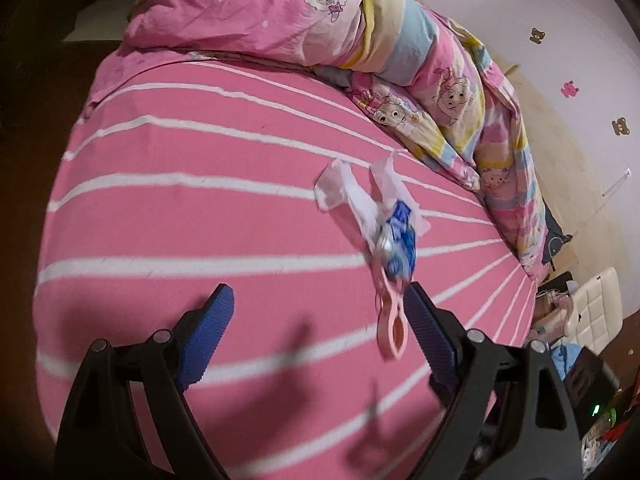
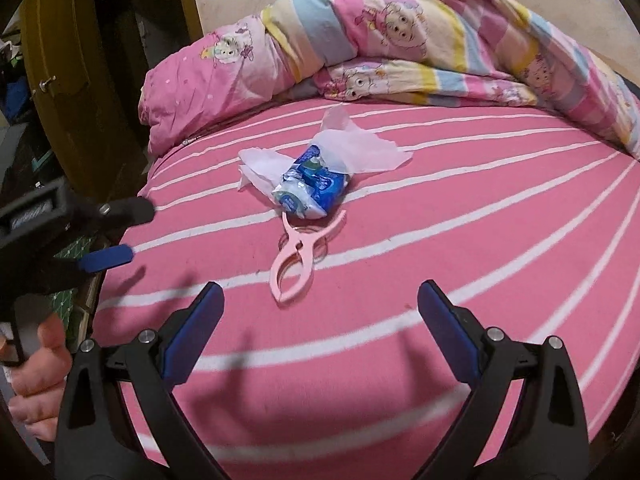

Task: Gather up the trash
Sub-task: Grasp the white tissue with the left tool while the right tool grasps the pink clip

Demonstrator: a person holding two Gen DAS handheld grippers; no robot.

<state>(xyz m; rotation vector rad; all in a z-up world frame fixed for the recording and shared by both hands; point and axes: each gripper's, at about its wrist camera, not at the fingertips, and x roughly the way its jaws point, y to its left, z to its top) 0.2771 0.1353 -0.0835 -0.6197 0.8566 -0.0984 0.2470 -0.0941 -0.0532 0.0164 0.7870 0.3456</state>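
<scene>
Trash lies in a small heap near the middle of a pink bed sheet (image 2: 440, 240) crossed by thin white stripes: a crumpled blue-and-white plastic wrapper (image 2: 310, 192) rests on torn white tissue paper (image 2: 360, 148), and a pale pink plastic clip (image 2: 298, 258) lies on the sheet with its forked end just at the wrapper. Behind the heap, a rolled quilt (image 2: 400, 40) printed with cartoon sheep runs along the far side of the bed. The right gripper (image 2: 320, 304) hovers above the sheet on the near side of the clip, its blue-padded jaws spread wide with nothing between them. The left gripper (image 1: 318, 300), seen in its own camera with jaws equally wide and empty, hangs over the sheet with the clip and wrapper just beside its right-hand finger; contact cannot be judged. A hand (image 2: 36, 376) grips the left tool's handle at the edge of the right wrist view.
</scene>
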